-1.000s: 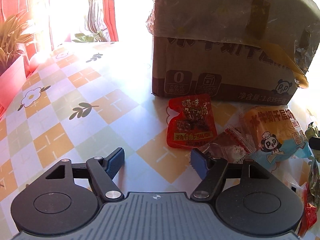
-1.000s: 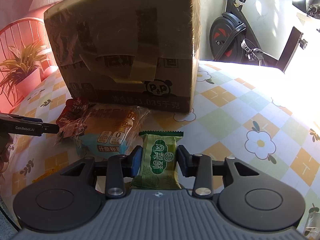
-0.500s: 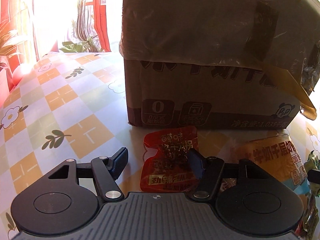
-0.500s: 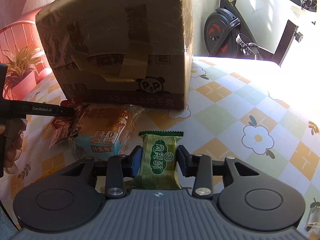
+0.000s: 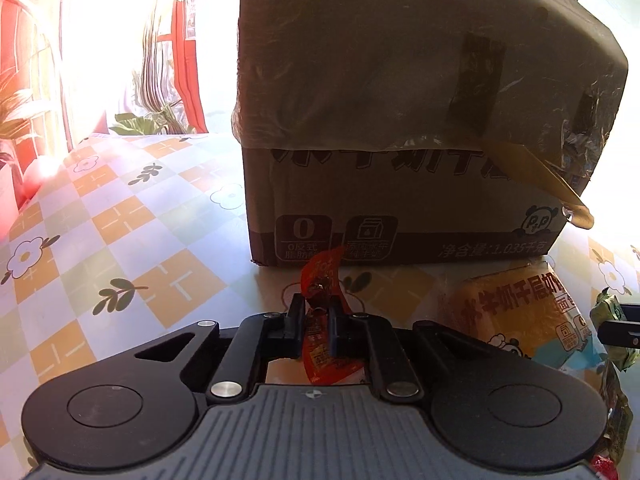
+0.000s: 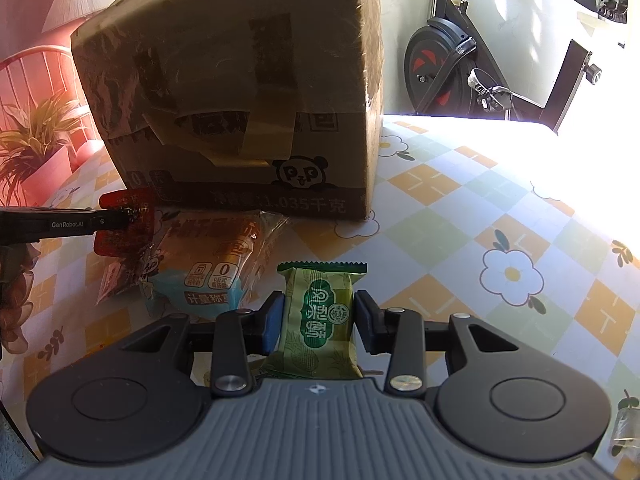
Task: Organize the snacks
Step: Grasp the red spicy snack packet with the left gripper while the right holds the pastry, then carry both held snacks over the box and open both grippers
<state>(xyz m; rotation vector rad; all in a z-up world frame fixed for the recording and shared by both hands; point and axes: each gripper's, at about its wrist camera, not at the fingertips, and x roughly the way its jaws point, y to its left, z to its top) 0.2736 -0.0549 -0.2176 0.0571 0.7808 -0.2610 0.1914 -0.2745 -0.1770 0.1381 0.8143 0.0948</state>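
My left gripper (image 5: 317,312) is shut on a red snack packet (image 5: 320,280), held edge-on just above the table in front of a brown cardboard box (image 5: 400,120). The packet also shows in the right wrist view (image 6: 124,232), pinched by the left gripper's tip (image 6: 132,213). My right gripper (image 6: 319,312) is shut on a green snack packet (image 6: 320,312). An orange and blue bread packet (image 5: 520,312) lies on the table between both grippers; it also shows in the right wrist view (image 6: 212,264).
The table (image 5: 120,240) has a checkered floral cloth. The box (image 6: 240,100) stands at the middle back. A potted plant (image 6: 32,148) stands at the left, an exercise bike (image 6: 480,76) behind the table at the right. More wrappers (image 5: 612,432) lie at the far right.
My left gripper moved over the red packet, closed on it and lifted it on edge. My right gripper keeps holding the green packet and has barely moved.
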